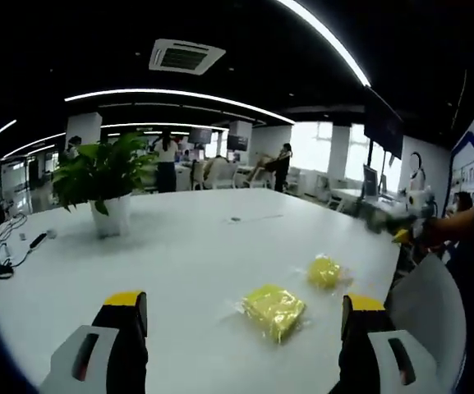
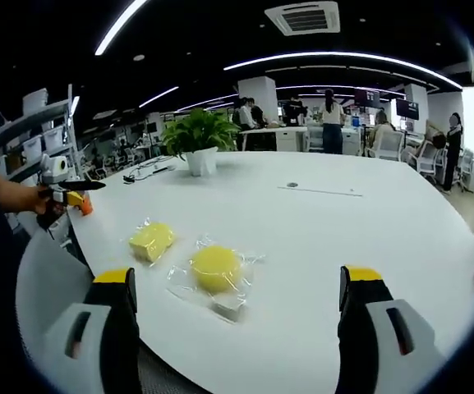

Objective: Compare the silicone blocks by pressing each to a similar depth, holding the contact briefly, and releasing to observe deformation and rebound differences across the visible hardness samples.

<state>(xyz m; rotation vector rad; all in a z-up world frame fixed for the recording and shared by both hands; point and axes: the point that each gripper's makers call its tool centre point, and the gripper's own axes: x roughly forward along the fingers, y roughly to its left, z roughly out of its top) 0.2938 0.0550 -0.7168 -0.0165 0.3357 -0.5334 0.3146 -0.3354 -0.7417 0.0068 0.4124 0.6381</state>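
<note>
- Looking along my left gripper (image 1: 241, 328), I see its jaws spread wide with nothing between them, above the large white round desk (image 1: 195, 246)
- Just ahead between those jaws lies a square yellow silicone block in a clear plastic wrapper (image 1: 274, 310); a round yellow silicone block in a clear plastic wrapper (image 1: 324, 271) sits near it, farther off and to the right
- My right gripper (image 2: 241, 304) is likewise spread and empty over the desk (image 2: 343, 230)
- In the right gripper view the round block (image 2: 214, 268) lies between the jaws toward the left one, the square block (image 2: 152, 240) just beyond and left of it, close but apart
- A green leafy plant in a white pot (image 1: 105, 185) stands well apart on the desk's far side, also seen in the right gripper view (image 2: 199, 139)
- Black cables (image 1: 11, 246) trail at the desk's left edge in the left gripper view
</note>
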